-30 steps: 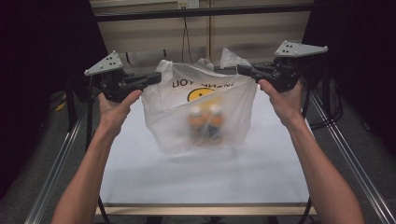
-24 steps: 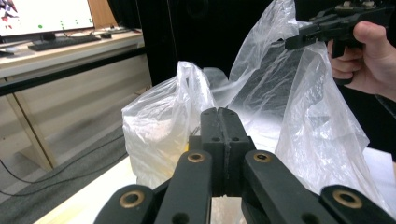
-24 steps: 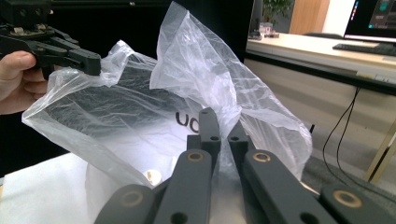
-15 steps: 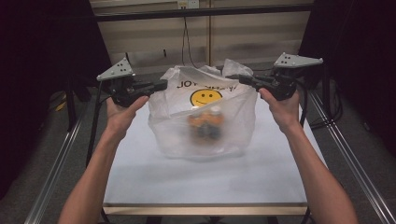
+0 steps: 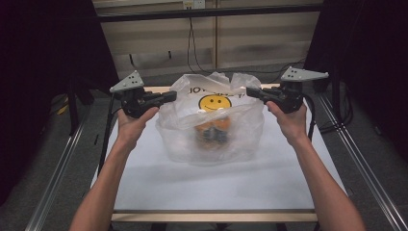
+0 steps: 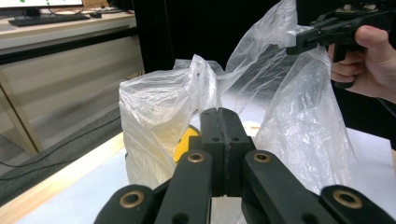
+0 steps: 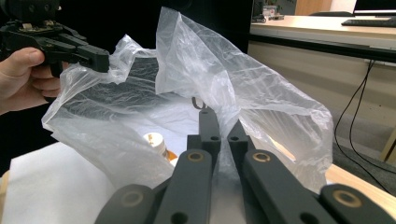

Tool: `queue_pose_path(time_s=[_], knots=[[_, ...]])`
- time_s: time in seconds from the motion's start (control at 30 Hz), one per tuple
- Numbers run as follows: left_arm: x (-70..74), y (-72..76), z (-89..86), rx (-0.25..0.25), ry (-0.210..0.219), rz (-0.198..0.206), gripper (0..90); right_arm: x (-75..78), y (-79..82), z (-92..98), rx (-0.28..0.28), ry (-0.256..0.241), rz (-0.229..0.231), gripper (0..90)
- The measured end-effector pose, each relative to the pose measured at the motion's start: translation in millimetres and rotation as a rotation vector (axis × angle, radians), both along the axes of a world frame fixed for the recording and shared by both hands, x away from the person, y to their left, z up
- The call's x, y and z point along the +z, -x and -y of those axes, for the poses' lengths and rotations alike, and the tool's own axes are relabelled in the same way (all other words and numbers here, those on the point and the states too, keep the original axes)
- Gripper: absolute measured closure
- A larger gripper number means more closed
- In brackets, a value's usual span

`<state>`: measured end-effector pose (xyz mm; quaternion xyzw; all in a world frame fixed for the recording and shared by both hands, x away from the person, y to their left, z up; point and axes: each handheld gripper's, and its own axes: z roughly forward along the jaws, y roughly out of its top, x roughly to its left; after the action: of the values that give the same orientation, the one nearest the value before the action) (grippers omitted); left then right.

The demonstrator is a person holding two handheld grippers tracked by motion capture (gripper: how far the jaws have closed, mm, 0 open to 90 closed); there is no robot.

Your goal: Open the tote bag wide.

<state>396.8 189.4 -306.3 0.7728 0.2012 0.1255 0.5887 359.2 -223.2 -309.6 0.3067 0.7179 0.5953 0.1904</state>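
A clear plastic bag (image 5: 240, 139) with a yellow smiley face (image 5: 214, 102) rests on the white table (image 5: 216, 187), with orange items (image 5: 211, 131) inside it. My left gripper (image 5: 172, 96) is shut on the bag's left handle, and my right gripper (image 5: 250, 91) is shut on the right handle, so the mouth is stretched between them. In the left gripper view the jaws (image 6: 223, 114) are pressed together against the bag (image 6: 159, 116), with the right gripper (image 6: 299, 44) pinching plastic farther off. In the right gripper view the jaws (image 7: 220, 123) pinch the bag (image 7: 252, 93); a white-capped orange bottle (image 7: 155, 142) lies inside, and the left gripper (image 7: 102, 59) is beyond it.
Metal rails (image 5: 57, 173) run along both sides of the table and a wooden strip (image 5: 216, 215) edges its front. Cables (image 5: 192, 43) hang down the back wall. Dark curtains stand at the left and right. Bare table surface lies in front of the bag.
Both grippers have moved forward and down with the bag. The bag, held up earlier, now rests on the table farther from the person, with its mouth wider.
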Motion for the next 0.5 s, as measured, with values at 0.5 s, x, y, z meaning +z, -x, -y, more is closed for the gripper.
queue_pose_path(time_s=[0.5], knots=[[-33.3, -4.5, 2.9, 0.007, -0.031, -0.051, 90.0, -34.3, -5.1, -5.8, 0.005, -0.007, -0.052, 90.0]])
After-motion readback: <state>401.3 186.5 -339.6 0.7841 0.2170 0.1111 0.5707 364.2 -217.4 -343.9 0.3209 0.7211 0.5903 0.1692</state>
